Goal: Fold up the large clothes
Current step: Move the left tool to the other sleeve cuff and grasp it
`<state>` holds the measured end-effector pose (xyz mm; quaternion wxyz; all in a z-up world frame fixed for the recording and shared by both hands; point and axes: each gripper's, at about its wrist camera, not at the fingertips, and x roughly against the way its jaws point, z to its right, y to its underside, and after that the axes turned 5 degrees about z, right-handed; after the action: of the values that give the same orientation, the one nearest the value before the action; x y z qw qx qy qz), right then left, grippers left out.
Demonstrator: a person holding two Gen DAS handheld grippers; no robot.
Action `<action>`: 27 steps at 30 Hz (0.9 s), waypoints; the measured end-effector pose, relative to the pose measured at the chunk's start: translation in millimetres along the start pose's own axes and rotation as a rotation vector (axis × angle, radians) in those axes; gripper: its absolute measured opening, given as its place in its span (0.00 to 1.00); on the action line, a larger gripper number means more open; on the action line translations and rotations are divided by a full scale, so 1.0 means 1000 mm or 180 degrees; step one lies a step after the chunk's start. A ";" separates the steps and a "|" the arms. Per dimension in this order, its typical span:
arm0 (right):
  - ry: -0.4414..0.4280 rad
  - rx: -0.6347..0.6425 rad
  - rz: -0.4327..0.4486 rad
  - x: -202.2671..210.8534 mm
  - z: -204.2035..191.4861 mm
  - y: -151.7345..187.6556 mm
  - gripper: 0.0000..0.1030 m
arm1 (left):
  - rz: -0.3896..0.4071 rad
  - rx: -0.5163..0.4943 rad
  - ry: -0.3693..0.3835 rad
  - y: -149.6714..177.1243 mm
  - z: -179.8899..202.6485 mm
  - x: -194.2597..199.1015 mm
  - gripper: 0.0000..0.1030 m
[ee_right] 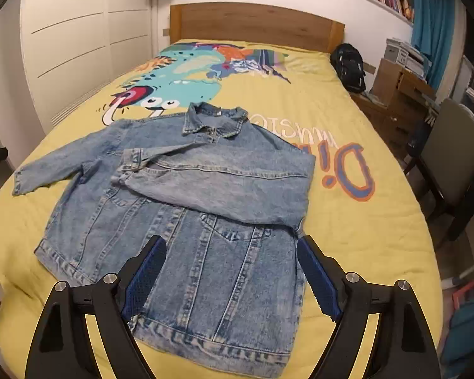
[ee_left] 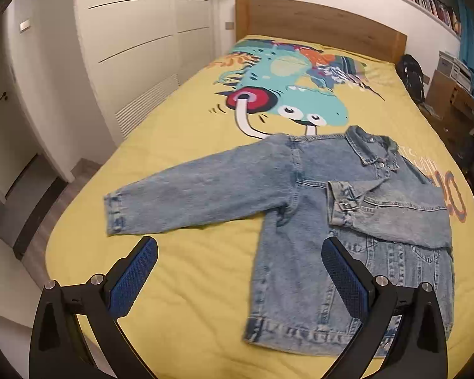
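Both our grippers, left (ee_left: 239, 260) and right (ee_right: 231, 259), gape empty above the denim jacket (ee_right: 180, 195); only the right view shows the chair (ee_right: 452, 164) beyond.

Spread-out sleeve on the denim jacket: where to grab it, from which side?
Pinch the cuff of the outstretched sleeve with the open left claw, coming from its free end: it lies flat and clear of the body, while the other sleeve is already folded across.

left gripper (ee_left: 239, 254) and right gripper (ee_right: 231, 252): black jaws, blue textured pads, silver screws
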<state>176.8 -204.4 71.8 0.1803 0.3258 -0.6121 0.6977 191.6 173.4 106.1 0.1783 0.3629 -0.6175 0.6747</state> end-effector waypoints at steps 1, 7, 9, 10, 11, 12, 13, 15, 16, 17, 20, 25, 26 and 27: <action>-0.0003 -0.0001 0.0013 0.003 -0.001 0.000 0.83 | 0.0008 0.0014 -0.0019 0.001 -0.005 0.003 0.99; -0.0006 0.0009 0.0040 0.017 -0.010 0.007 0.83 | -0.0025 0.0218 -0.0036 0.013 -0.044 0.012 0.99; -0.0010 0.0023 0.0034 0.019 -0.012 0.010 0.83 | -0.0045 0.0309 -0.0031 0.016 -0.057 0.012 0.99; -0.0013 0.0026 0.0032 0.019 -0.013 0.012 0.83 | -0.0056 0.0373 -0.0026 0.018 -0.065 0.013 0.99; -0.0018 0.0027 0.0027 0.019 -0.014 0.013 0.83 | -0.0064 0.0427 -0.0019 0.020 -0.072 0.013 0.99; -0.0022 0.0027 0.0021 0.019 -0.015 0.014 0.83 | -0.0072 0.0507 -0.0013 0.021 -0.081 0.013 0.99; -0.0025 0.0028 0.0013 0.018 -0.016 0.016 0.83 | -0.0079 0.0580 -0.0009 0.022 -0.089 0.012 0.99; -0.0030 0.0024 -0.0012 0.016 -0.017 0.019 0.83 | -0.0097 0.0718 0.0024 0.024 -0.105 0.011 0.99; -0.0034 0.0019 -0.0031 0.014 -0.018 0.020 0.83 | -0.0102 0.0779 0.0041 0.025 -0.112 0.010 0.99; -0.0036 0.0017 -0.0049 0.012 -0.018 0.022 0.83 | -0.0109 0.0836 0.0056 0.026 -0.118 0.009 0.99; -0.0036 0.0016 -0.0122 0.004 -0.020 0.028 0.83 | -0.0141 0.1014 0.0113 0.028 -0.139 0.001 0.99; -0.0013 0.0003 -0.0244 -0.011 -0.019 0.037 0.83 | -0.0189 0.1323 0.0222 0.031 -0.168 -0.018 0.99; -0.0004 0.0000 -0.0266 -0.014 -0.018 0.038 0.83 | -0.0202 0.1348 0.0218 0.031 -0.171 -0.023 0.99; 0.0007 -0.0004 -0.0295 -0.018 -0.018 0.040 0.83 | -0.0214 0.1370 0.0222 0.030 -0.174 -0.027 0.99</action>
<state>159.8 -191.8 30.0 0.2133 0.3529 -0.5965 0.6886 141.8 341.5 70.0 0.1404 0.3895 -0.4402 0.7967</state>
